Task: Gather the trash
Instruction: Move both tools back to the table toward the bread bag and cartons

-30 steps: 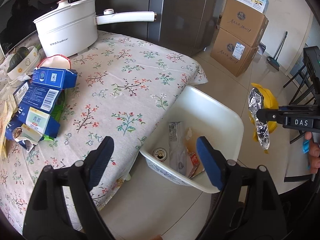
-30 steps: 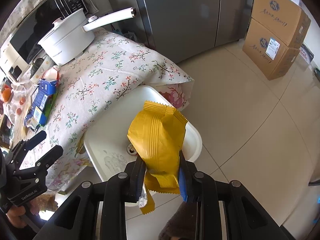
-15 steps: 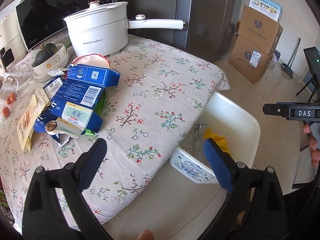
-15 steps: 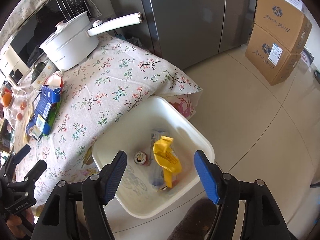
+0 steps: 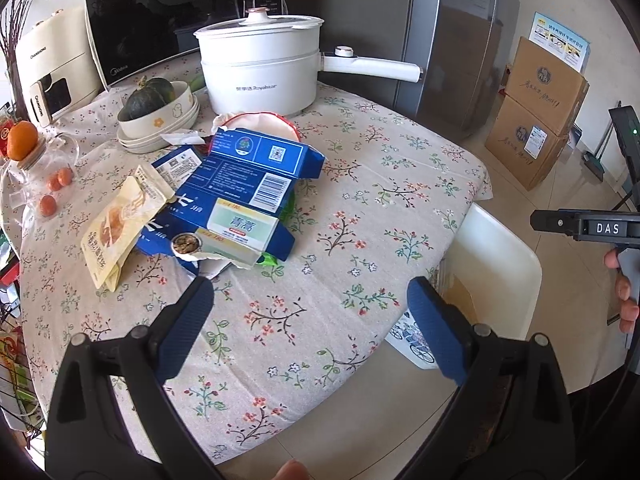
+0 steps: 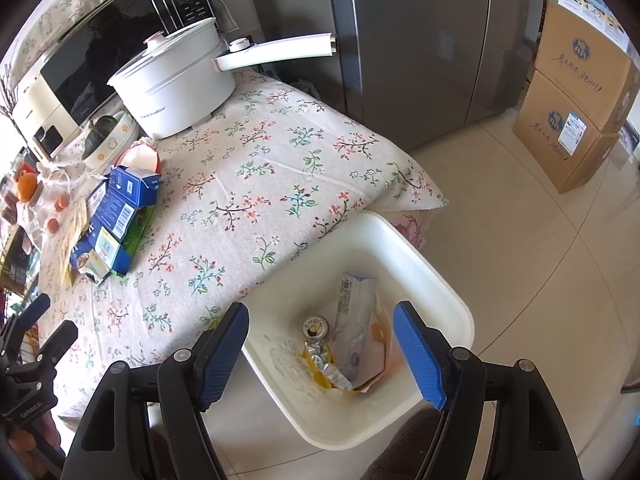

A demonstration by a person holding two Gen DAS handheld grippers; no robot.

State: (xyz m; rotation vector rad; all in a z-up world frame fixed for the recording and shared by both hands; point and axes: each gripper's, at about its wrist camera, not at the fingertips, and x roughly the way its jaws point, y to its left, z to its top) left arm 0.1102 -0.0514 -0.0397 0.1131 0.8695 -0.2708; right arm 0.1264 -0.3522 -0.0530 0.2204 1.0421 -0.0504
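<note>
A white bin (image 6: 432,264) stands on the floor at the table's corner; it also shows in the left wrist view (image 5: 516,248). Inside lie a yellow foil bag (image 6: 324,368), a small can (image 6: 315,325) and a flat pack (image 6: 354,308). My right gripper (image 6: 320,344) is open and empty above the bin. On the floral table a pile of trash lies: blue cartons (image 5: 248,176), a green-labelled box (image 5: 240,226) and a yellow snack bag (image 5: 116,228). My left gripper (image 5: 308,328) is open and empty over the table's near edge, in front of the pile.
A white electric pot (image 5: 260,64) with a long handle, a bowl with a squash (image 5: 156,104), a microwave (image 5: 160,28) and oranges (image 5: 22,140) stand at the back. Cardboard boxes (image 5: 540,120) are stacked on the floor by the fridge (image 6: 420,40).
My right gripper opened and dropped the yellow bag into the bin. My left gripper swung from over the bin to the left, over the table toward the pile.
</note>
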